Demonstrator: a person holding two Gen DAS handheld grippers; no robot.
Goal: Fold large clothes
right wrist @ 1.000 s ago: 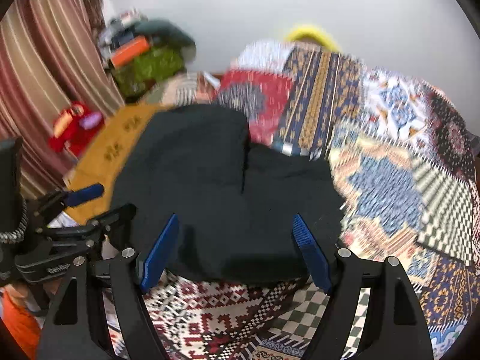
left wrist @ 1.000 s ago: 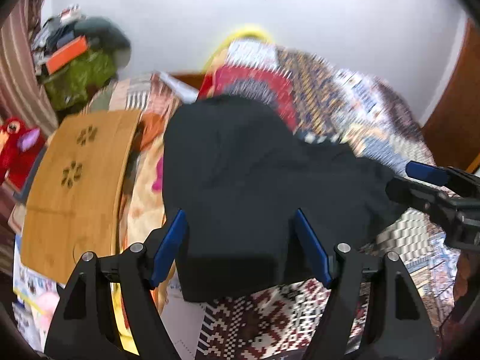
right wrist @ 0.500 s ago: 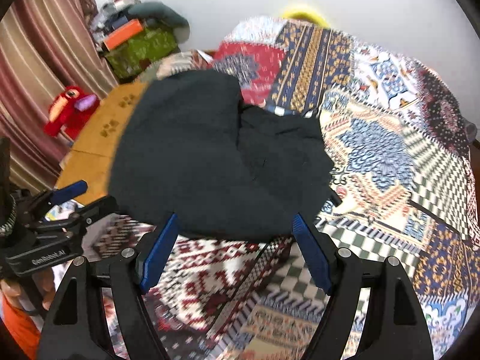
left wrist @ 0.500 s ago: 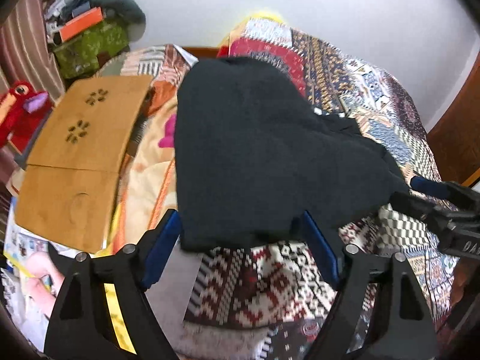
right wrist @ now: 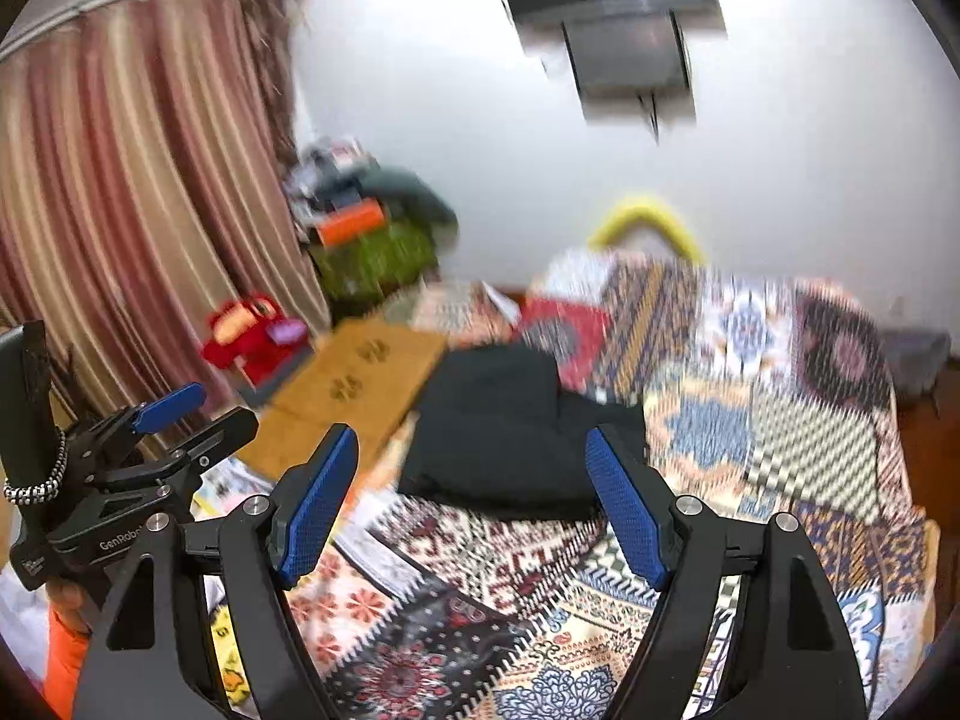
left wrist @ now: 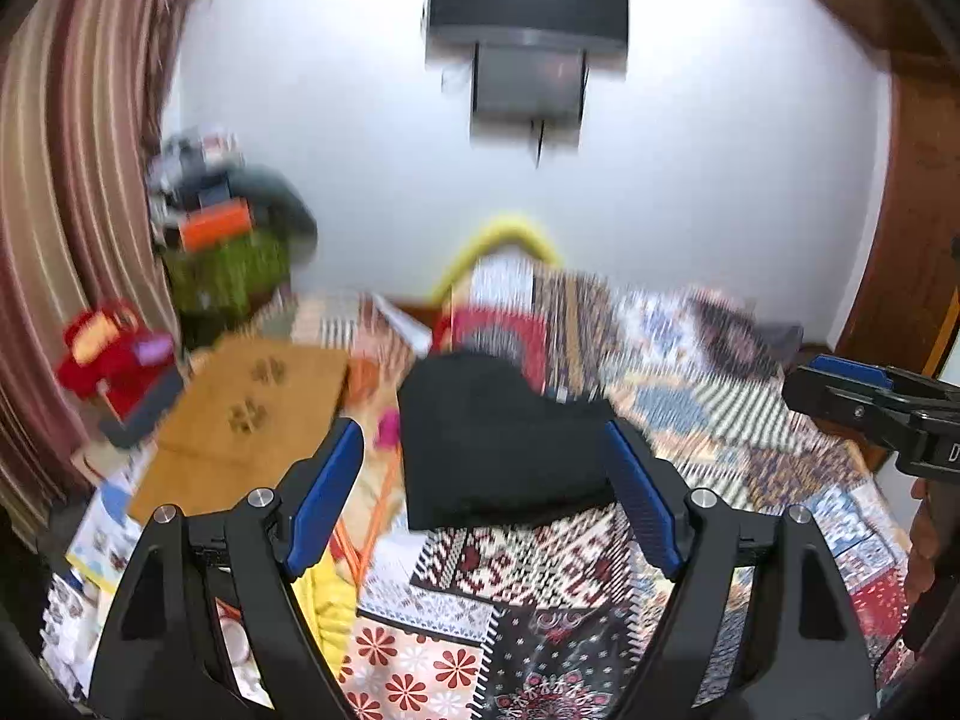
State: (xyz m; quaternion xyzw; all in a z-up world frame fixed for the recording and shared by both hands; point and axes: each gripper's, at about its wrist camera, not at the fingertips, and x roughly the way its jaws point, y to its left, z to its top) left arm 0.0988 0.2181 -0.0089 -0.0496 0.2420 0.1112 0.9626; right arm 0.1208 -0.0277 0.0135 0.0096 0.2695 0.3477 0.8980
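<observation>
A black garment lies folded in a compact heap on the patchwork bedspread; it also shows in the right wrist view. My left gripper is open and empty, raised well back from the garment's near edge. My right gripper is open and empty too, also pulled back above the bedspread. Each gripper shows at the edge of the other's view: the right one, the left one.
A wooden lap table lies left of the garment. A red toy and a pile of bags stand by the striped curtain. A wall-mounted screen hangs above. A wooden door is at the right.
Both grippers have drawn back and tilted up from the garment, so it looks smaller and farther away. The wall and screen have come into view. The garment stays put.
</observation>
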